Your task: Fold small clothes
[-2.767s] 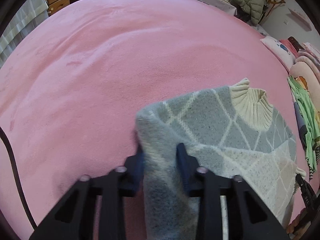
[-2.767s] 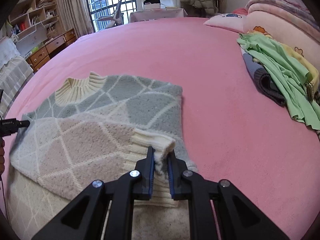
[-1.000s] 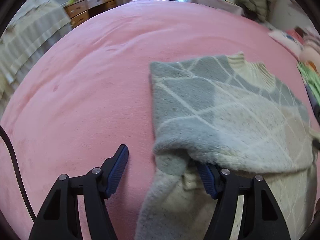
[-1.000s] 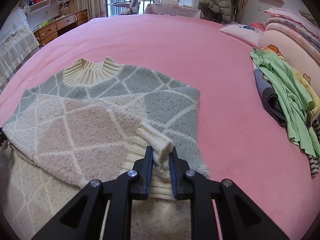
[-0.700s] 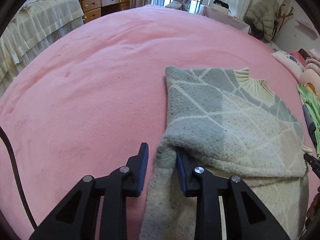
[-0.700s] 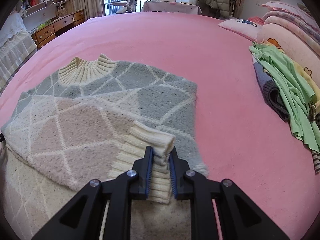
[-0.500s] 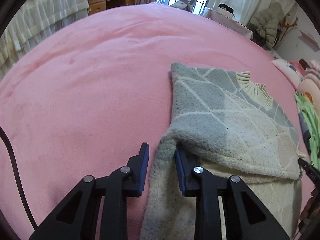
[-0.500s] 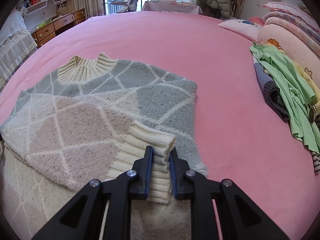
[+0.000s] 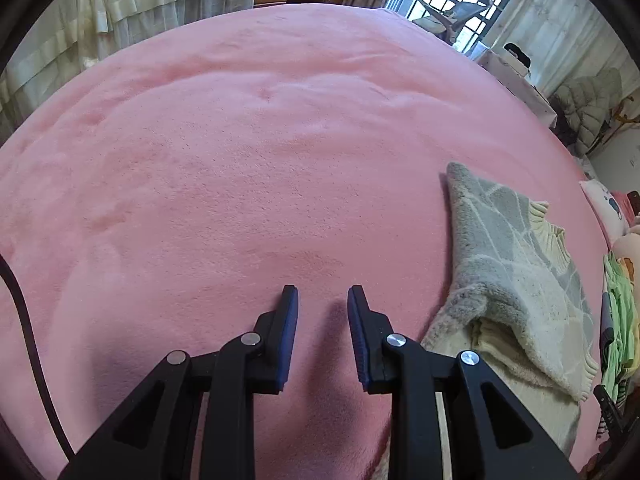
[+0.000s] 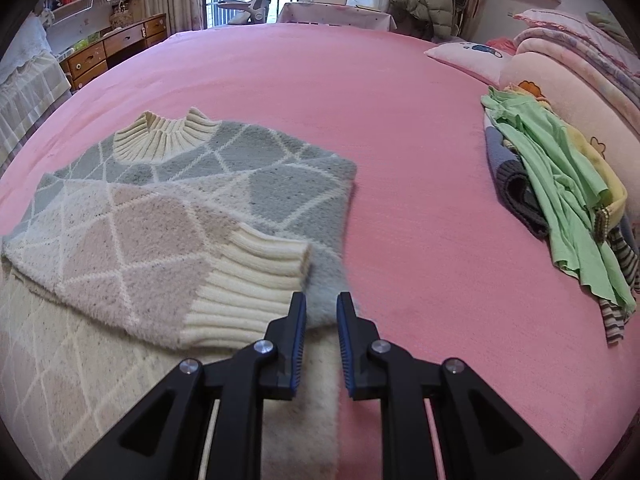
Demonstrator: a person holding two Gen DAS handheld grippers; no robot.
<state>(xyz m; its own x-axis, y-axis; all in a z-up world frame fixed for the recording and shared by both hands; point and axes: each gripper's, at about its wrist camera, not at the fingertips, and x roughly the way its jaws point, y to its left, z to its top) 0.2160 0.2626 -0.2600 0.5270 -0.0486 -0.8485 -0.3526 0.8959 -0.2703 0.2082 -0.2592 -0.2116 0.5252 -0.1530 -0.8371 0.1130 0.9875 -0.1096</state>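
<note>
A fuzzy knit sweater (image 10: 160,216) with grey, pink and cream diamonds lies on the pink blanket (image 10: 360,100), ribbed collar (image 10: 164,136) at the far side. One sleeve is folded across its front, with the ribbed cream cuff (image 10: 248,280) lying flat. My right gripper (image 10: 320,300) hovers just right of that cuff, its jaws a narrow gap apart with nothing between them. In the left wrist view the sweater (image 9: 516,264) lies at the right. My left gripper (image 9: 322,294) stands over bare blanket (image 9: 240,160) to its left, jaws slightly apart and empty.
A heap of green, yellow and striped clothes (image 10: 560,200) lies at the blanket's right side, beside pillows (image 10: 468,54) and folded bedding. A wooden dresser (image 10: 112,48) stands beyond the far left edge. A black cable (image 9: 24,320) hangs at the left of the left wrist view.
My left gripper narrowed, came off the sweater's left edge and slid left onto bare blanket. My right gripper drew back off the cuff, which now lies flat on the sweater.
</note>
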